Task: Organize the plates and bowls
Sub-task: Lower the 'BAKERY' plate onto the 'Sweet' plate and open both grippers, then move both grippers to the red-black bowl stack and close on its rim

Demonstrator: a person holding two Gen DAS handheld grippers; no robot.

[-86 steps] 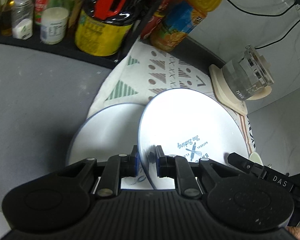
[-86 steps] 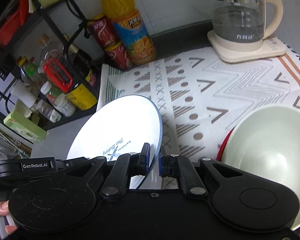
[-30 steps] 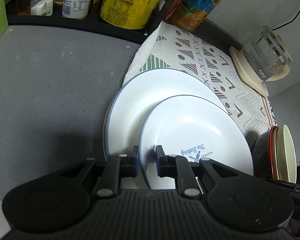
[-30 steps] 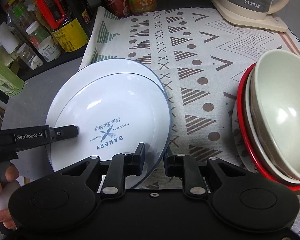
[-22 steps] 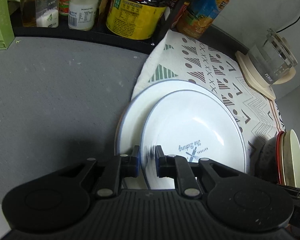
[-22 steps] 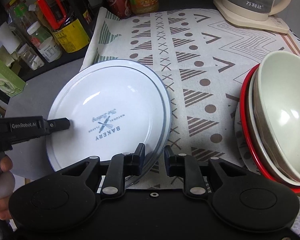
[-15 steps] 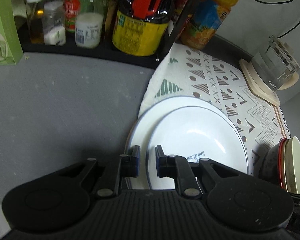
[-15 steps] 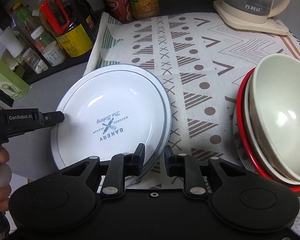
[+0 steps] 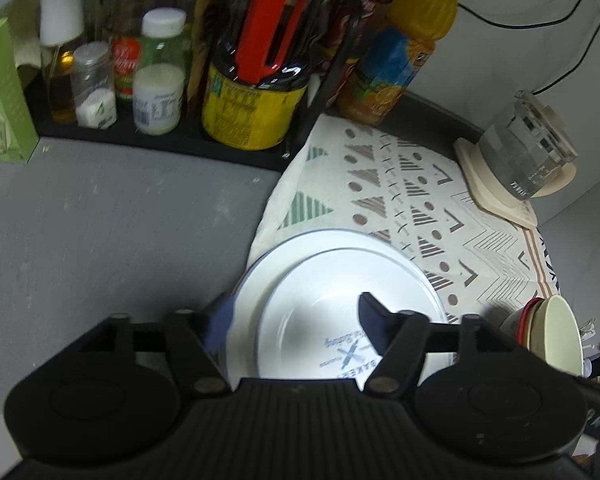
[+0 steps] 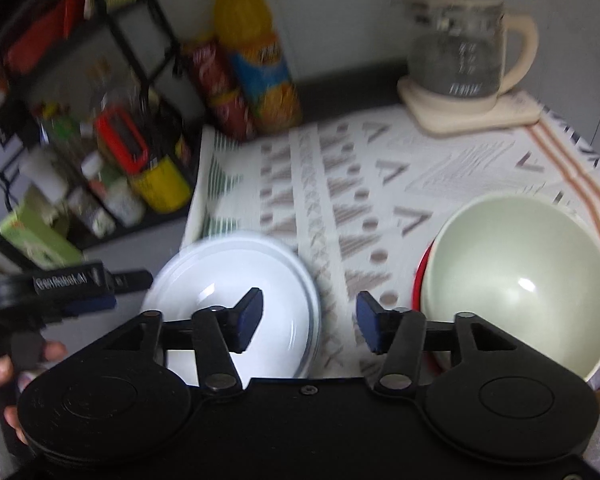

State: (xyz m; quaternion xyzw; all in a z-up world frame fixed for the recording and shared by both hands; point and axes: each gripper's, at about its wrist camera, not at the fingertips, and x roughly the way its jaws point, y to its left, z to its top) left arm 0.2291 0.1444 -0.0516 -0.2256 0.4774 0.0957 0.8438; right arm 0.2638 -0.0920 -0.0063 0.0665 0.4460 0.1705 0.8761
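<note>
A grey bench (image 9: pixel 100 232) is seen running into a corner under a pale wall (image 9: pixel 512 40), where two black cables are plugged into sockets. A patterned cloth (image 9: pixel 384 196), printed with triangles, dots and zigzags, is spread over the right part of the bench. Along the back edge a black rack (image 10: pixel 112 40) is stood, crowded with jars, bottles and a yellow-labelled tub; an orange drink bottle (image 9: pixel 396 60) is set just beside it at the cloth's back corner. A glass kettle (image 10: pixel 464 52) on a cream base is placed at the cloth's far right corner.

The small plate (image 9: pixel 320 312), marked with a bakery print, is laid inside the larger plate (image 9: pixel 260 276), and both rest flat at the cloth's left edge, overlapping onto bare bench. A stack of bowls (image 10: pixel 516 280), pale green on top with a red rim beneath, is seen near the cloth's right edge, well apart from the plates.

The left gripper (image 9: pixel 296 320) is held above the plates; its jaws have just been opening and are released, nothing gripped between them. The right gripper (image 10: pixel 308 320) is likewise held above the cloth between plates and bowls, its jaws just opened and spread wide, nothing grasped. A hand (image 10: pixel 4 372) is glimpsed at the lower left of the right wrist view.
</note>
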